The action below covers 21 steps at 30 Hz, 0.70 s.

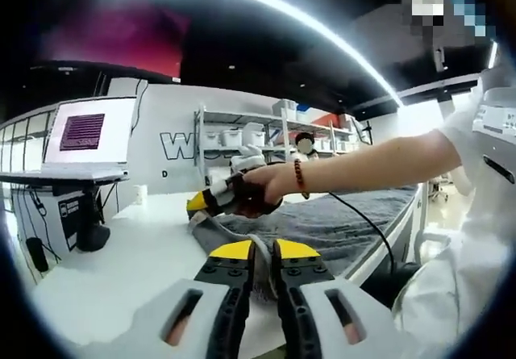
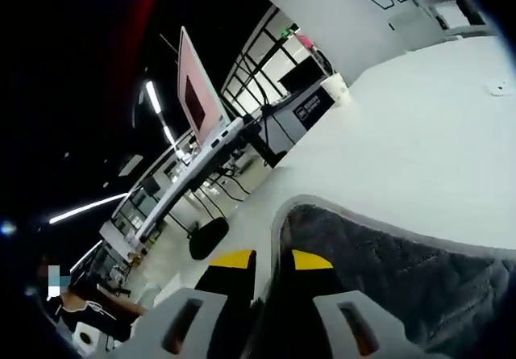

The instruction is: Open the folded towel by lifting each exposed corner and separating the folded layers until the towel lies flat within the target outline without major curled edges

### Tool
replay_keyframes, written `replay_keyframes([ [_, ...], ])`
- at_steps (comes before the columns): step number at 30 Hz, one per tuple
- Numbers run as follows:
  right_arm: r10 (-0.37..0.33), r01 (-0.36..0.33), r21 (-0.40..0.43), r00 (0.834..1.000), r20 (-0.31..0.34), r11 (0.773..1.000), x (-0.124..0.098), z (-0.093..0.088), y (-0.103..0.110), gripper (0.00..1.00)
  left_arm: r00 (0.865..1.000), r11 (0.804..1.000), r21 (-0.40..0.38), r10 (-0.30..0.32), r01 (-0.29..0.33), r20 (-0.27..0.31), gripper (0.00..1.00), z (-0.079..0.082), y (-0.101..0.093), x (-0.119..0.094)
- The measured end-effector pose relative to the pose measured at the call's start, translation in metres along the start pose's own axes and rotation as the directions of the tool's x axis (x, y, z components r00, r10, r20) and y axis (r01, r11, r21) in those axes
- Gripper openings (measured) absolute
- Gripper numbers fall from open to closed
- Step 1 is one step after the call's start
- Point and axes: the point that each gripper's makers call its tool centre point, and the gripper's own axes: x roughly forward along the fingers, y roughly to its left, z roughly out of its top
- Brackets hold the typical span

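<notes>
A dark grey towel (image 1: 339,222) with a pale hem lies on the white table (image 1: 121,270), stretching away to the right. My left gripper (image 1: 263,254), with yellow-tipped jaws, is shut on the near hem of the towel. A hand holds my right gripper (image 1: 196,206) at the towel's far left corner. In the right gripper view, my right gripper (image 2: 274,260) is shut on the towel's (image 2: 395,270) rounded corner hem, and the cloth spreads to the lower right over the table (image 2: 419,133).
A laptop (image 1: 85,133) stands on a raised stand at the table's left, with cables and a black base under it. Shelves with white bins (image 1: 266,137) line the back wall. A person in white (image 1: 484,214) stands at the right edge, arm over the towel.
</notes>
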Motion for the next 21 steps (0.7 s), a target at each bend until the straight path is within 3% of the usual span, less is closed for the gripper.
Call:
replay_keyframes([
  [10, -0.003, 0.001, -0.033, 0.999, -0.054, 0.999, -0.004, -0.011, -0.003, 0.13, 1.000, 1.000, -0.005, 0.021, -0.021, -0.004, 0.05, -0.001, 0.002, 0.003],
  [13, 0.008, -0.012, -0.045, 0.995, -0.098, 0.999, 0.001, -0.019, -0.001, 0.16, 0.997, 0.992, -0.098, 0.081, -0.079, 0.019, 0.05, 0.000, 0.014, 0.008],
  [21, 0.028, -0.036, -0.066, 0.991, -0.131, 0.997, 0.001, -0.025, 0.007, 0.19, 0.989, 0.984, -0.113, 0.145, -0.140, 0.033, 0.05, 0.002, 0.026, -0.004],
])
